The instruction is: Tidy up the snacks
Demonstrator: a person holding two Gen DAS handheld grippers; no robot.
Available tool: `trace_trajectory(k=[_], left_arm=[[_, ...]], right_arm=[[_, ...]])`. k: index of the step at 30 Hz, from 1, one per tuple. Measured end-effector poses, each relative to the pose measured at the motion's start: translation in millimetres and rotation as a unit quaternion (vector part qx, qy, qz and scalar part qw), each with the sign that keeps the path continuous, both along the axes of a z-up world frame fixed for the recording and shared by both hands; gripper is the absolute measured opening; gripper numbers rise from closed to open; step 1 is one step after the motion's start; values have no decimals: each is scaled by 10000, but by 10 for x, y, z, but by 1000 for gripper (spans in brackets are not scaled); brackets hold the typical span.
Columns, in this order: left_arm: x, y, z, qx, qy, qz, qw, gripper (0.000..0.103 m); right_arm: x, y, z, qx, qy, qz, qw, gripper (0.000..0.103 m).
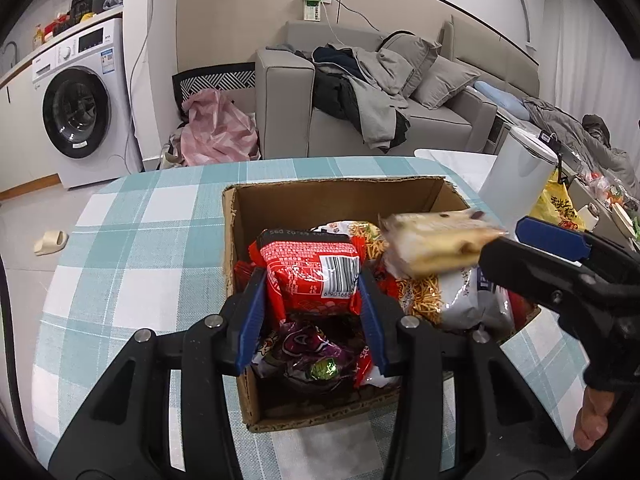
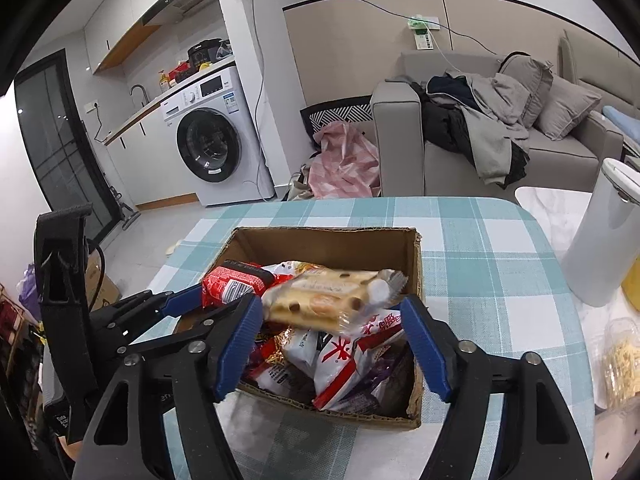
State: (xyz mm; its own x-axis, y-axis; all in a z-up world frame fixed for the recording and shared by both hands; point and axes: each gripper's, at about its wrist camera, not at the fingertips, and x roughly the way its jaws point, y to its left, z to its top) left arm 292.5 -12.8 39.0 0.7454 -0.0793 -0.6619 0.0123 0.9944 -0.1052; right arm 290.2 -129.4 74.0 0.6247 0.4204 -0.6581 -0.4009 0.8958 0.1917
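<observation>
An open cardboard box (image 1: 332, 190) (image 2: 320, 234) full of snack packets stands on a teal plaid tablecloth (image 1: 152, 216). My left gripper (image 1: 314, 320) is shut on a red packet with a barcode (image 1: 312, 276) (image 2: 232, 284), held upright over the near side of the box. A blurred cream wafer packet (image 2: 332, 300) (image 1: 436, 240) lies crosswise between the fingers of my right gripper (image 2: 332, 344) (image 1: 500, 248), above the box's middle. Those jaws stand apart and the pads do not press on it. Red, white and purple packets fill the box below.
A white lidded bin (image 2: 604, 232) (image 1: 516, 168) stands off the table's right edge, with a yellow bag (image 1: 560, 204) behind it. A clear packet of yellow sticks (image 2: 620, 364) lies at the right. A sofa with clothes and a washing machine are beyond the table.
</observation>
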Motion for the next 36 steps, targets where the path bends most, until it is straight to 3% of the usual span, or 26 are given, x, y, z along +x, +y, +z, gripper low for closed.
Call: trace_trajectory(k=[5, 9, 12, 15, 36], left_arm=[[-61, 45, 62, -39, -55, 42, 10000, 45], [-158, 79, 172, -16, -250, 105, 9996, 82], [-231, 127, 253, -120, -362, 68, 9993, 87], [-302, 177, 303, -125, -420, 160, 9989, 102], [-1229, 243, 456, 99, -952, 242, 9951, 103]], right_arm=[[-28, -53, 31, 24, -31, -63, 10000, 91], [-49, -102, 40, 53, -31, -147, 9999, 98], [-65, -108, 38, 20, -23, -151, 9999, 102], [-106, -113, 52, 19, -92, -121, 9999, 103], [-819, -319, 180, 272, -931, 152, 9952, 103]])
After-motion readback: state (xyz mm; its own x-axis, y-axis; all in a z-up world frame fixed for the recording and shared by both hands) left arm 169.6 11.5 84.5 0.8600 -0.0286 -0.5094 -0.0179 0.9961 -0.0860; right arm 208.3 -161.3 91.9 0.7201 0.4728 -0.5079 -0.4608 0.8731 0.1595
